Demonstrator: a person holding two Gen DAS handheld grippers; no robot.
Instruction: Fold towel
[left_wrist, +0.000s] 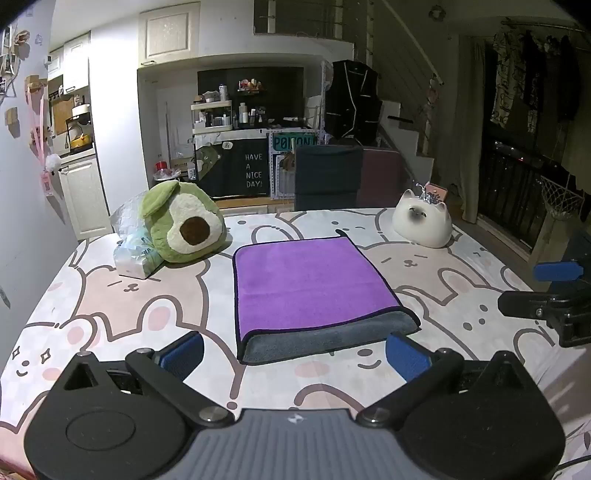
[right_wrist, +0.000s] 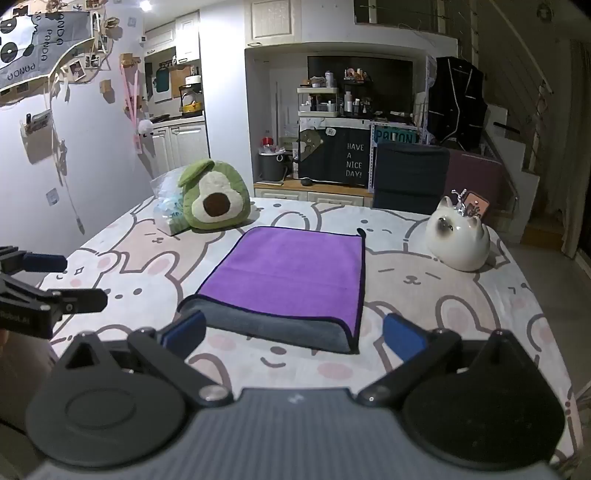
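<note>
A purple towel (left_wrist: 306, 280) with a grey underside lies folded flat on the bunny-print sheet (left_wrist: 110, 295), its grey folded edge nearest me. It also shows in the right wrist view (right_wrist: 291, 277). My left gripper (left_wrist: 295, 354) is open and empty, just short of the towel's near edge. My right gripper (right_wrist: 295, 334) is open and empty, its blue pads on either side of the towel's near edge, slightly above the sheet. The right gripper's fingers (left_wrist: 554, 273) show at the right of the left wrist view. The left gripper's fingers (right_wrist: 44, 262) show at the left of the right wrist view.
A green avocado plush (left_wrist: 183, 225) and a plastic pack (left_wrist: 136, 251) sit at the back left. A white ceramic cat (left_wrist: 423, 221) sits at the back right. Beyond the bed are a dark chair (left_wrist: 327, 177) and cluttered shelves (left_wrist: 236, 118).
</note>
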